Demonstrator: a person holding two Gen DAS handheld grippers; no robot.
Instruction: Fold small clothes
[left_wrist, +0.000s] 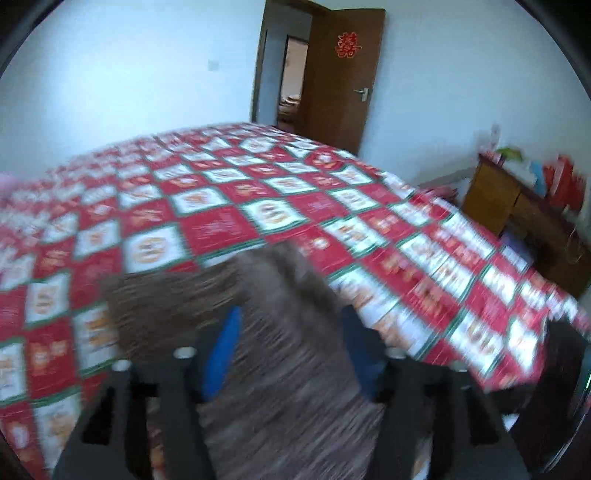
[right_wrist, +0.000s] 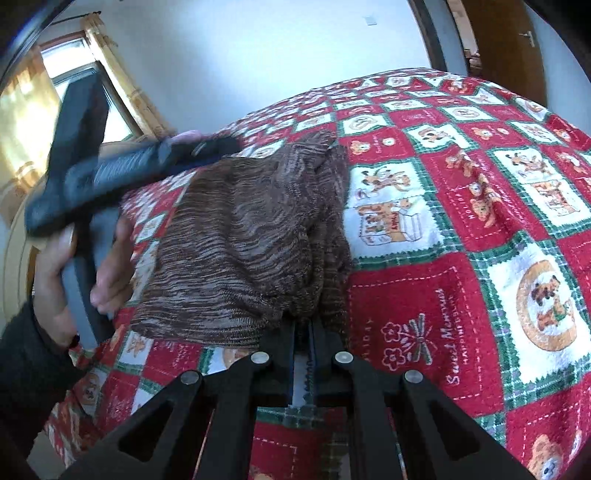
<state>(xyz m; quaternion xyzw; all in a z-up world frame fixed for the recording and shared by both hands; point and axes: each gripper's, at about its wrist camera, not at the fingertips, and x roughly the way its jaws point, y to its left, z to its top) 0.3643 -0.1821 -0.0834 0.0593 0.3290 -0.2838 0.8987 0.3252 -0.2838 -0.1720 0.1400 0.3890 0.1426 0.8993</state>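
A brown striped knit garment lies bunched and partly folded on the red, white and green patchwork quilt. My right gripper is shut on the garment's near edge, where the cloth runs into its closed jaws. In the blurred left wrist view the same garment lies between the blue pads of my left gripper, which stands open with the pads apart from the cloth. In the right wrist view a hand holds the left gripper over the garment's far left corner.
The quilt covers a bed that fills both views. Beyond it stands an open brown door and, at the right, a wooden desk with red items on top. A curtained window is at the left.
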